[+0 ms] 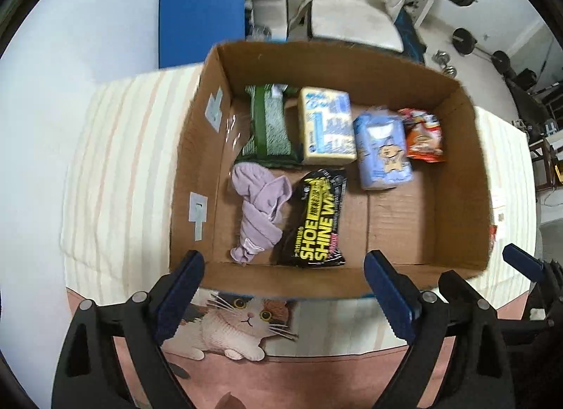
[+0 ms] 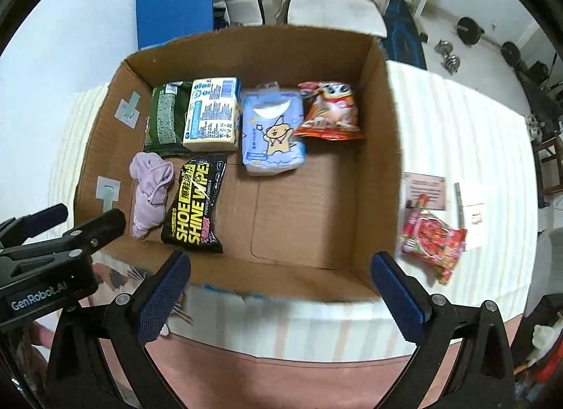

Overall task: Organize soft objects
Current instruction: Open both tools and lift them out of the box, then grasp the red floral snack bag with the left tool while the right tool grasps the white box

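Shoe wipes pack (image 2: 194,208) lies lengthwise front-to-back in box (image 2: 383,148); left tongs (image 1: 283,291) and right tongs (image 2: 281,286) spread, empty.

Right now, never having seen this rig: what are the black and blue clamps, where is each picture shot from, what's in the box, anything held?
No robot: a person carries a handheld two-finger gripper in each hand, each with a fisheye camera looking along its fingers. Both views look down. The left gripper and right gripper are open and hold nothing. The cardboard box on the striped cloth holds a green pack, yellow pack, blue tissue pack, orange snack bag, lilac cloth and shoe wipes. A red snack bag lies outside the box.
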